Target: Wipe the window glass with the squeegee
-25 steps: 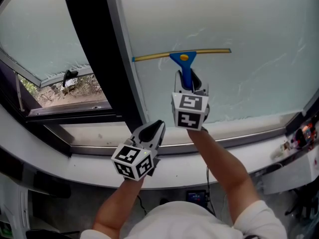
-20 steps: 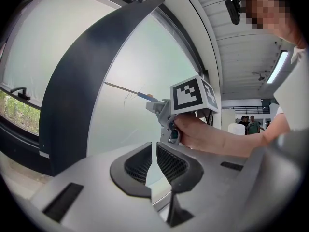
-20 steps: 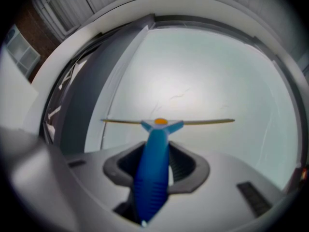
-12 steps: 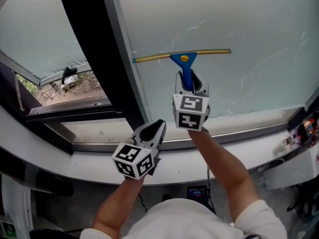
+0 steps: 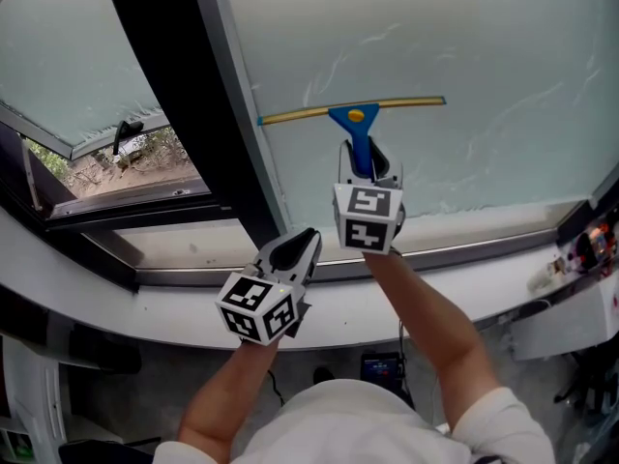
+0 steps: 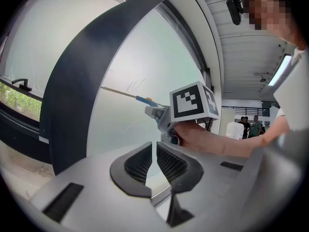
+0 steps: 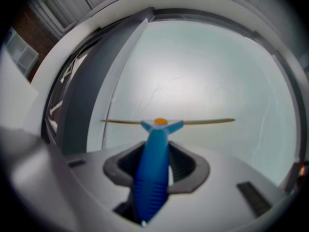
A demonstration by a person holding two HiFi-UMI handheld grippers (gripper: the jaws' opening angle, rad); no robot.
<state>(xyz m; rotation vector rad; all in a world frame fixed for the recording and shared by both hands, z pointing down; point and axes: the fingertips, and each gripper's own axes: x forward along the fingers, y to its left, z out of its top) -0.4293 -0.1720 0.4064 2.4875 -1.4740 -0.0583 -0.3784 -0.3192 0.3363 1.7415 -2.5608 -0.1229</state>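
A squeegee (image 5: 354,116) with a blue handle and a long yellow blade lies flat against the frosted window glass (image 5: 464,56). My right gripper (image 5: 368,163) is shut on the blue handle (image 7: 153,163), and the blade (image 7: 169,122) stretches level across the pane. The left gripper (image 5: 293,251) hangs lower left by the sill, its jaws almost touching with nothing between them (image 6: 154,161). From the left gripper view the squeegee (image 6: 145,100) and the right gripper's marker cube (image 6: 193,100) show ahead.
A dark vertical window post (image 5: 184,104) divides the panes. The left window (image 5: 58,75) is tilted open, with plants outside. A white sill (image 5: 455,259) runs below the glass. Cables and small parts (image 5: 585,249) sit at the right edge. People stand far behind (image 6: 246,127).
The squeegee and right gripper have barely shifted on the glass; the view has drifted slightly. The left gripper stays by the sill.
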